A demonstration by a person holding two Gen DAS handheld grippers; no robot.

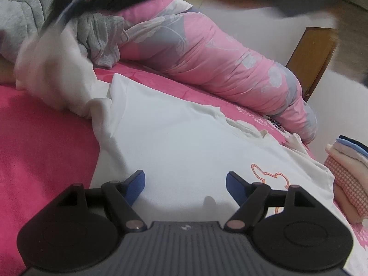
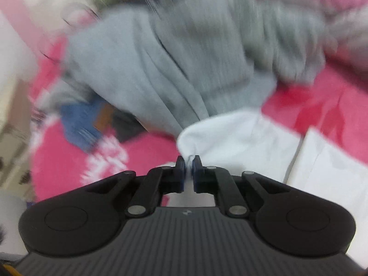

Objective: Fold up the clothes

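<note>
A white T-shirt point(image 1: 174, 138) with an orange outline print lies spread on the pink bed point(image 1: 41, 151). My left gripper point(image 1: 185, 181) is open and empty just above the shirt's body. My right gripper point(image 2: 189, 164) is shut on a bunched white sleeve of the T-shirt point(image 2: 230, 135) and holds it lifted; in the left wrist view it shows as a blurred dark shape point(image 1: 69, 7) at the upper left above the raised sleeve point(image 1: 55, 73). The right wrist view is motion-blurred.
A grey garment point(image 2: 179, 57) lies heaped behind the sleeve, also in the left wrist view point(image 1: 96, 32). A rolled pink floral quilt point(image 1: 207, 53) runs along the far side. A stack of folded clothes point(image 1: 349, 172) sits at the right. A wooden headboard point(image 1: 310, 57) stands behind.
</note>
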